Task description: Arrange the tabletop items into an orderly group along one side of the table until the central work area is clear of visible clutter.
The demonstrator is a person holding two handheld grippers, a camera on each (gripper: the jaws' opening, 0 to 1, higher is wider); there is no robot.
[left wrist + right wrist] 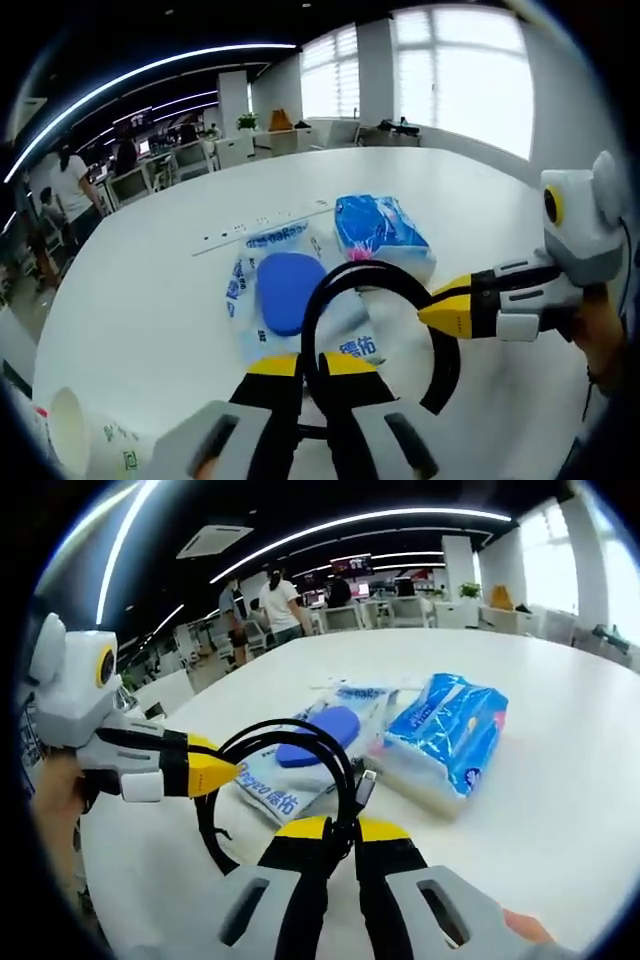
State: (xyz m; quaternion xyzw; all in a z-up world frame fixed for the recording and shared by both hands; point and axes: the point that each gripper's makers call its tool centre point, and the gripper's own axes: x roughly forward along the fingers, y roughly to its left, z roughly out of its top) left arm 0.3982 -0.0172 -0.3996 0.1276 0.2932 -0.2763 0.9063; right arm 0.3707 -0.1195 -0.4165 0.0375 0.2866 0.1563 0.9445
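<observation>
A black cable (372, 272) coiled into a loop hangs above the white table (150, 300). My left gripper (312, 365) is shut on one side of the loop. My right gripper (440, 312) comes in from the right and is shut on the other side. In the right gripper view the cable (300, 730) runs down between my right gripper (345, 830), with a plug end (365, 785) just above the jaws; my left gripper (225, 767) pinches the loop from the left. Under the loop lie a blue oval object (288, 290) on a white-and-blue pack (250, 250), and a blue tissue pack (382, 232).
A paper cup (70, 432) stands near the table's near left edge. A socket strip (262, 225) is set into the tabletop behind the packs. Desks, chairs and people (280, 602) fill the office beyond the table. Windows (470, 70) line the far wall.
</observation>
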